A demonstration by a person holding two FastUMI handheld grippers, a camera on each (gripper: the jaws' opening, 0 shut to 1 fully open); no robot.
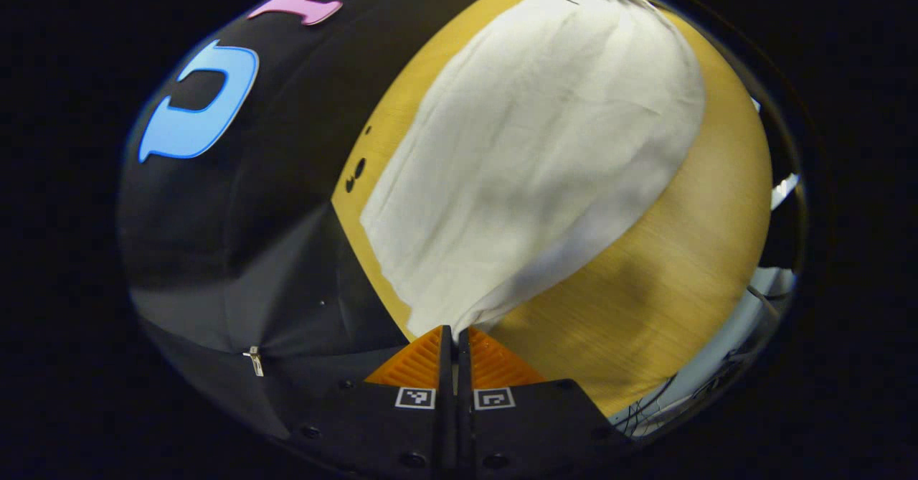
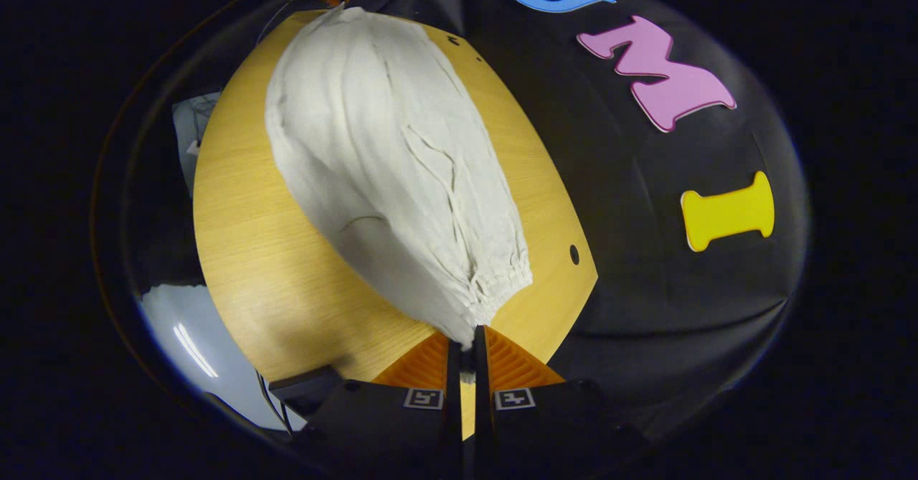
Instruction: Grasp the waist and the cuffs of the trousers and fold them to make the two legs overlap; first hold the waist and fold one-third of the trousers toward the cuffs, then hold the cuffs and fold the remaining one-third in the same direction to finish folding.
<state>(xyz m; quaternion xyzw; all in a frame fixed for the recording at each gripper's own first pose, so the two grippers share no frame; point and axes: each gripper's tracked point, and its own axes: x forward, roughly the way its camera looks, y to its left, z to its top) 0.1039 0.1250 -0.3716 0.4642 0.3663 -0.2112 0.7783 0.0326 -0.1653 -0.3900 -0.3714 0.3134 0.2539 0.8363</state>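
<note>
Both grippers, left (image 1: 455,336) and right (image 2: 466,336), clenched opposite ends of the white trousers (image 2: 387,157), stretched lengthwise over the bench (image 2: 251,250).

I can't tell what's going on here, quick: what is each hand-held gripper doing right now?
Left hand-held gripper: closed, pinching one end of the white trousers.
Right hand-held gripper: closed, pinching the trousers' gathered end.
</note>
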